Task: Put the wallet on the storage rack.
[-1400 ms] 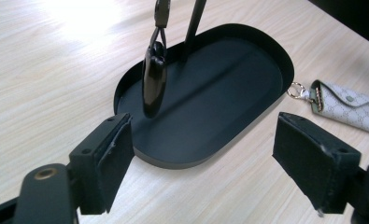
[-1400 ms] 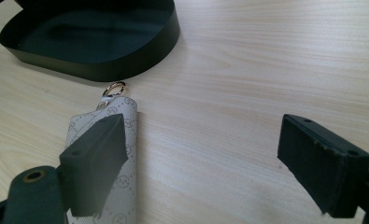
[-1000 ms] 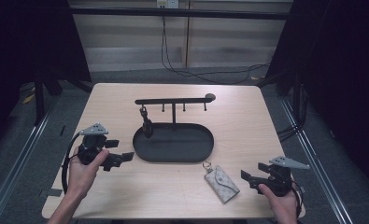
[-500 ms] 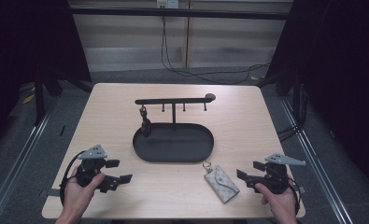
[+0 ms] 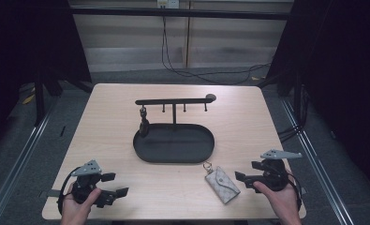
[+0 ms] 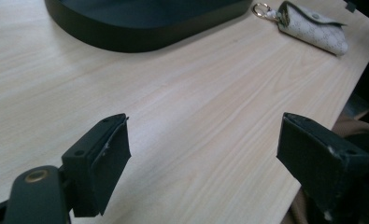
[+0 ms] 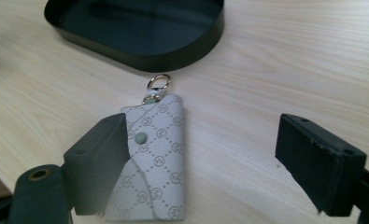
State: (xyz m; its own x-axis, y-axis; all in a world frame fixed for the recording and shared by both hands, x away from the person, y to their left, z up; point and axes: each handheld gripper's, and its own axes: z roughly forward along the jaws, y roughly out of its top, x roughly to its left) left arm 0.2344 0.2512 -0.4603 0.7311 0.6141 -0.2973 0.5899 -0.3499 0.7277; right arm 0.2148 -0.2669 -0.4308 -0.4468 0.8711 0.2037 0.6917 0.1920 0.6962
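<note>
A pale patterned key pouch (image 5: 222, 183) with a metal clasp lies flat on the wooden table, in front of the black oval tray (image 5: 173, 157). My right gripper (image 5: 248, 171) hovers just right of it, open. In the right gripper view the pouch (image 7: 159, 154) lies below the gap, close to the left jaw, and the pads are off it. My left gripper (image 5: 115, 184) is open low over bare table at the front left. In its own view the left gripper (image 6: 203, 154) has only wood between its jaws, and the pouch (image 6: 313, 30) is far off.
A black stand with a hook bar (image 5: 173, 101) rises from the back of the tray. A small dark item (image 5: 144, 123) hangs from its leftmost hook. The table's front edge (image 5: 173, 218) runs just below both hands.
My left gripper has drawn back toward the front left corner and sunk closer to the table. The right gripper has risen slightly beside the pouch.
</note>
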